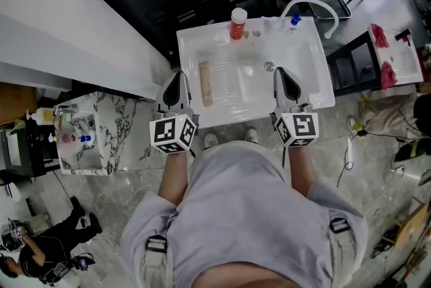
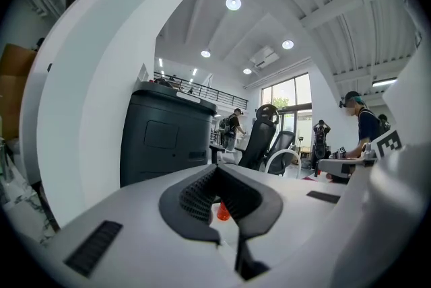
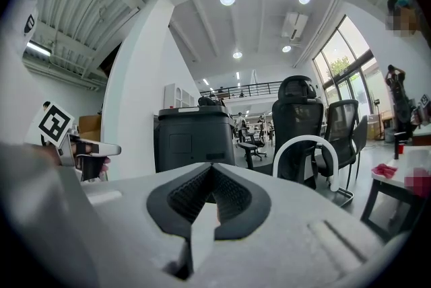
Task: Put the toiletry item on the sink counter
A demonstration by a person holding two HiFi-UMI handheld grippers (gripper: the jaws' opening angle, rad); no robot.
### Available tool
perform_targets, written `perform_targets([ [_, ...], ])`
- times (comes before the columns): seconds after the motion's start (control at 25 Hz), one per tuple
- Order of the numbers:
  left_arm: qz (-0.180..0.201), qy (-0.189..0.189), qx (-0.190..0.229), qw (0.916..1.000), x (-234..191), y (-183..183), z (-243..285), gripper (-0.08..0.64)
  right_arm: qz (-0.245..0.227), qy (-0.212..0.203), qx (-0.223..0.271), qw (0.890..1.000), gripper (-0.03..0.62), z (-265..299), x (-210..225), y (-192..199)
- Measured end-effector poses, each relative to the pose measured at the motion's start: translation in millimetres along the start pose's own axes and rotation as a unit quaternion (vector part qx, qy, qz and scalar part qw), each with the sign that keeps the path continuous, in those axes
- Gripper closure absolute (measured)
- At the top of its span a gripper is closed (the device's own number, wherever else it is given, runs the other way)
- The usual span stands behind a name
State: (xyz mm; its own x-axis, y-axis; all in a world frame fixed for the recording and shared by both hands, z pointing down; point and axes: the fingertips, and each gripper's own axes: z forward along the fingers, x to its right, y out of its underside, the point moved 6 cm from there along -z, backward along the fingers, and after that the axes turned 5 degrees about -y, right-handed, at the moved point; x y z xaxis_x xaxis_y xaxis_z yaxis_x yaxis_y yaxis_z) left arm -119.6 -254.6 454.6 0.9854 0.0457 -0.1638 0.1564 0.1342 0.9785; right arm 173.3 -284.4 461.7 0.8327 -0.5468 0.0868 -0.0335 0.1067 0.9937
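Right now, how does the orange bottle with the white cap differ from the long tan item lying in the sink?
The orange bottle with the white cap stands upright at the back rim of the white sink; the long tan item lies flat on the sink's left side. The bottle is round and bright; the tan item is narrow and pale. Both rest on the sink.

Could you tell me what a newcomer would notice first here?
The white sink fills the head view's centre, an orange bottle upright on its back rim and a tan oblong item flat on its left side. The left tongs and right tongs, both shut, flank its near edge.
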Motion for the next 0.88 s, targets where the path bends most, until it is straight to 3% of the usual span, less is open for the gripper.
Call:
perform_targets([
  [0.4,0.011,0.001,0.029,0.9995,7.1,-21.9,-5.4,0.554,-0.001,0.008,0.009,1.000,0.588,-3.6,3.0,-3.4],
  [0.88,0.018,-0.005,0.033,0.9993,8.5,-23.4,-8.1,0.554,-0.028,0.003,0.016,0.999,0.588,-3.9,-2.7,-7.7],
])
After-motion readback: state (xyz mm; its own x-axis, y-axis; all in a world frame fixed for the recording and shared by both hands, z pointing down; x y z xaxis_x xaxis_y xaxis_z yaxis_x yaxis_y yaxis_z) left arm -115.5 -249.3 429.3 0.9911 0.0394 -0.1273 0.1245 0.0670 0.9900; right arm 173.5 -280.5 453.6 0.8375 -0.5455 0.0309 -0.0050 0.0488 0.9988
